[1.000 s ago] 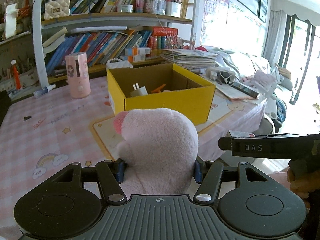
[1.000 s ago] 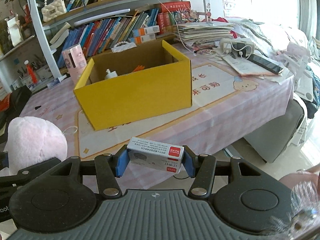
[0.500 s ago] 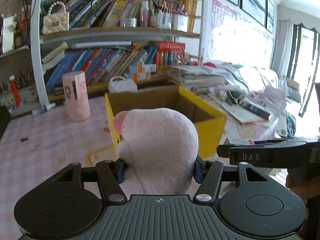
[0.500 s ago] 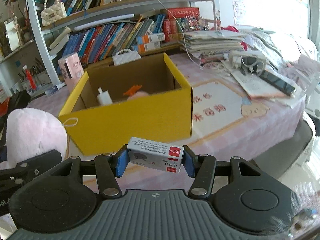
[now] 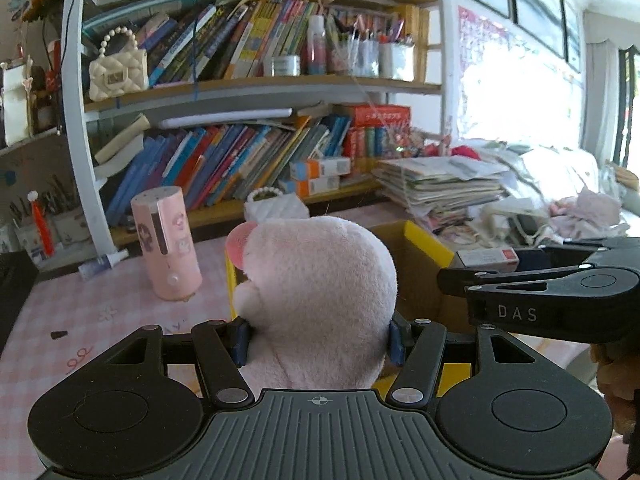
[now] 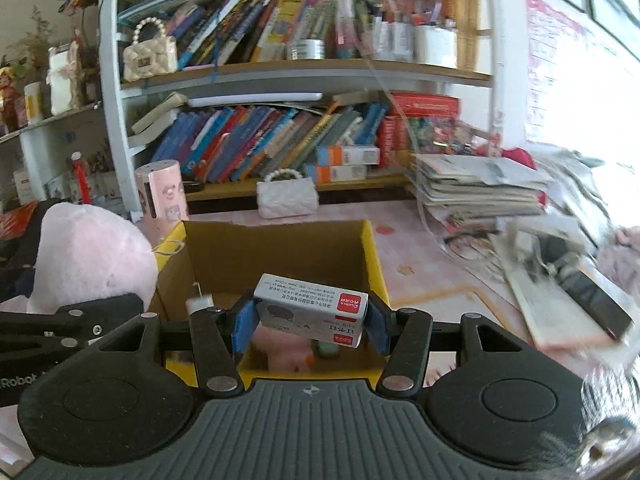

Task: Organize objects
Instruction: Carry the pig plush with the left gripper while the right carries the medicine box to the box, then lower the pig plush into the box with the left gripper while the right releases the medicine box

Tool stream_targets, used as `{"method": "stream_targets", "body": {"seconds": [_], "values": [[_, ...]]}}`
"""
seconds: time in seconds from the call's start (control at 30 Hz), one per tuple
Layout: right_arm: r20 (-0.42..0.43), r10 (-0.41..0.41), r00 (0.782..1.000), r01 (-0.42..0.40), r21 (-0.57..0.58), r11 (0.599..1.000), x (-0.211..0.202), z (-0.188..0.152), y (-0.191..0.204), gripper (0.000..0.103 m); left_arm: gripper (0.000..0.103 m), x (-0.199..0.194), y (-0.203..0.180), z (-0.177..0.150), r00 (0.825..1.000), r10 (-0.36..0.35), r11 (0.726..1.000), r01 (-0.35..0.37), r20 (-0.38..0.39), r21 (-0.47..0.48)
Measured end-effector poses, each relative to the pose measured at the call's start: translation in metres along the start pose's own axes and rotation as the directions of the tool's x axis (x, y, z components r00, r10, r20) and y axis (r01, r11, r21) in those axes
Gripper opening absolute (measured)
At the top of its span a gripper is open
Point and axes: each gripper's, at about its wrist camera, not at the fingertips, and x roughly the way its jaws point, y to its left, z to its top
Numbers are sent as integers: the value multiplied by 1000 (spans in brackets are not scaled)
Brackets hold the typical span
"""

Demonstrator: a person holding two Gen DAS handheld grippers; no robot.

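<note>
My left gripper is shut on a pink plush toy, whose bulk hides most of the yellow cardboard box behind it. My right gripper is shut on a small grey and red staples box, held over the open yellow cardboard box. Inside that box lie a pink thing and a white item. The plush toy shows at the left of the right wrist view, and the staples box with the right gripper's fingers at the right of the left wrist view.
A pink cylinder and a white beaded purse stand on the pink checked tablecloth behind the box. Bookshelves line the back. A stack of papers and a dark remote lie to the right.
Both grippers have moved forward and a little up toward the yellow box, each keeping its grip. The right one with the staples box now stands over the box's opening.
</note>
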Motion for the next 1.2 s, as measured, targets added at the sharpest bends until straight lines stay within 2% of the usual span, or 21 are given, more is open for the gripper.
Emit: {"method": "stream_targets", "body": {"seconds": [0.07, 0.2, 0.3, 0.43, 0.57, 0.67, 0.77, 0.87, 0.97, 1.07, 1.2], "values": [[-22, 26, 999, -27, -38, 999, 15, 3, -1, 52, 61, 14, -2, -1, 999, 15, 1000, -15, -31, -5], [-87, 77, 993, -85, -89, 992, 39, 2, 1, 52, 63, 28, -3, -4, 998, 53, 999, -53, -44, -4], [-116, 98, 988, -109, -89, 990, 52, 0, -2, 52, 64, 35, -2, -4, 997, 65, 998, -65, -53, -9], [-155, 112, 982, -130, -109, 985, 69, -1, -2, 52, 66, 45, -2, -7, 994, 75, 997, -76, -77, -1], [-203, 125, 971, -152, -122, 981, 82, -7, -2, 52, 67, 59, 0, -14, 989, 68, 997, -70, -135, -12], [-215, 124, 969, -158, -147, 976, 87, -10, -1, 52, 69, 59, -5, -17, 989, 81, 997, -78, -125, 25], [-217, 125, 968, -162, -160, 974, 91, -10, -3, 52, 72, 59, -5, -16, 990, 71, 997, -70, -125, 8], [-217, 134, 967, -172, -167, 971, 92, -10, -5, 52, 76, 50, -5, -13, 993, 70, 997, -71, -94, -13], [-218, 139, 966, -177, -167, 970, 94, -9, -6, 52, 87, 35, -5, -10, 998, 62, 997, -63, -22, -38], [-216, 138, 967, -178, -181, 967, 93, -10, -5, 52, 90, 18, -6, -4, 997, 61, 996, -58, 45, -61], [-211, 150, 966, -192, -198, 961, 91, -10, -2, 52, 92, 4, -5, -2, 992, 100, 991, -92, 81, -93]]}}
